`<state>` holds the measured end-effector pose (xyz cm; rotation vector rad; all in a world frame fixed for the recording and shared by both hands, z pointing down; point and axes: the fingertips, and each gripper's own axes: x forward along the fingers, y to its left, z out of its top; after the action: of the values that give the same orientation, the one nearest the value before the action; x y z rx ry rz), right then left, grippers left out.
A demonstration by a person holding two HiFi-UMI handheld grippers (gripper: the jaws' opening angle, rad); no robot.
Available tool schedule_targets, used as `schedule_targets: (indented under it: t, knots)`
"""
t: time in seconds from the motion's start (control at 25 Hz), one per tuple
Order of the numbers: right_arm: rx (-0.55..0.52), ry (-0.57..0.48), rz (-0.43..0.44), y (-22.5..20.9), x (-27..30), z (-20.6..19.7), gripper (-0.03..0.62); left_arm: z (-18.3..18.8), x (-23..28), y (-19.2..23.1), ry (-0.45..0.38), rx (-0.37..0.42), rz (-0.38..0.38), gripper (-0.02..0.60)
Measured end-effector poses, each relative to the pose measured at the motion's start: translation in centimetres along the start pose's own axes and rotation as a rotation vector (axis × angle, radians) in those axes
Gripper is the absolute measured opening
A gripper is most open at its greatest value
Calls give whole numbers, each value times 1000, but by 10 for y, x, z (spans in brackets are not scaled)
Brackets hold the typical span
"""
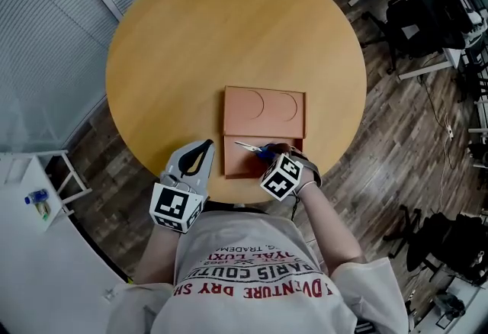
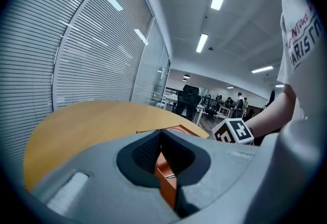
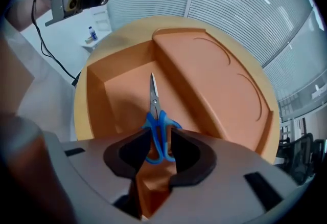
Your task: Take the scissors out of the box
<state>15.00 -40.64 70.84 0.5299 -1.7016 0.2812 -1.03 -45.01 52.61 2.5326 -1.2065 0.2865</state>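
Observation:
Blue-handled scissors (image 1: 255, 148) lie in the open orange box (image 1: 236, 166) near the round wooden table's front edge, blades pointing left in the head view. Behind the box its lid (image 1: 264, 111) lies flat. My right gripper (image 1: 276, 151) points steeply down into the box. In the right gripper view the scissors (image 3: 156, 115) have their handles between the jaws of my right gripper (image 3: 159, 133), which stand apart around them, open. My left gripper (image 1: 207, 144) rests just left of the box, tips together and empty. In the left gripper view the left gripper (image 2: 162, 133) faces the box's edge (image 2: 166, 179).
The round table (image 1: 229, 35) stretches far beyond the box. Slatted blinds (image 1: 46, 35) run along the left. A white desk with a small bottle (image 1: 36, 199) stands at the lower left. Office chairs and desks (image 1: 427, 12) crowd the upper right, over a wooden floor.

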Motion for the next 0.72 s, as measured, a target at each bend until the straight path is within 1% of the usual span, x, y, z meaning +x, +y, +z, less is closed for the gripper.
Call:
schedule_targets:
  t: [0.08, 0.24, 0.36, 0.56, 0.72]
  knots:
    - [2, 11, 16, 0, 2, 2, 111, 1, 2, 5, -1, -10, -4, 8]
    - [-25, 32, 50, 4, 10, 5, 114, 3, 4, 12, -3, 5, -23, 8]
    - [-17, 22, 71, 4, 12, 4, 112, 4, 7, 13, -1, 10, -26, 8]
    - [-14, -4, 61, 1, 10, 4, 106, 7, 9, 7, 2, 7, -23, 8]
    - [-36, -25, 65, 6, 8, 1, 95, 6, 3, -3, 5, 5, -5, 8]
